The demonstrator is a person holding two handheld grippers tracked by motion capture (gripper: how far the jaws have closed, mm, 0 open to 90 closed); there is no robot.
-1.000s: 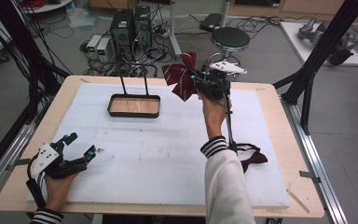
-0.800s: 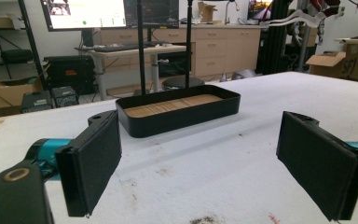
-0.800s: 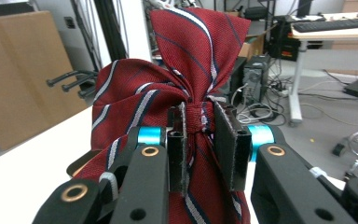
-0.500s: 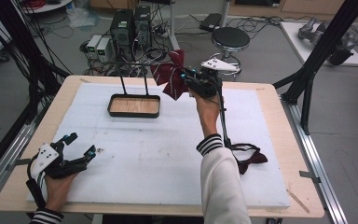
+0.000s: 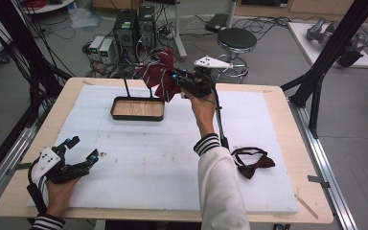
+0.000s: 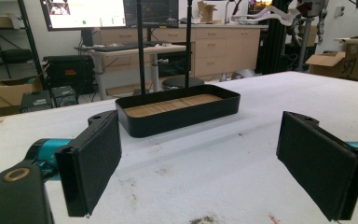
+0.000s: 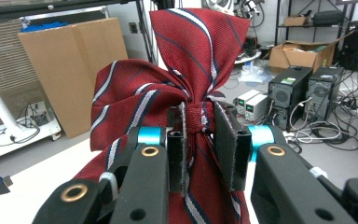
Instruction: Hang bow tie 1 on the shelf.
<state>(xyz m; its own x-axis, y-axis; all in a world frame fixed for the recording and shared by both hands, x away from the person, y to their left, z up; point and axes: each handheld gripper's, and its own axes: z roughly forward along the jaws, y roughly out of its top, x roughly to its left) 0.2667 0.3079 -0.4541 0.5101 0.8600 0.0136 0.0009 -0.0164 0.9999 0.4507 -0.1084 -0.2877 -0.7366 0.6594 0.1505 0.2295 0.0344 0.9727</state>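
No writing is legible. The right gripper [image 7: 200,140] has its jaws clamped on the bow's [image 7: 177,88] knot; the left gripper [image 6: 205,163] has its jaws wide apart, empty, over the desk [image 6: 205,186].

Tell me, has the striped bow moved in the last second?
Yes. The striped bow, held by the right gripper, has shifted left, from right of the tray to over its right rear corner.

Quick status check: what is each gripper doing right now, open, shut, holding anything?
Left gripper: open, holding nothing, low over the white table cover.
Right gripper: shut on the knot of the red striped bow tie, held up near the black stand.
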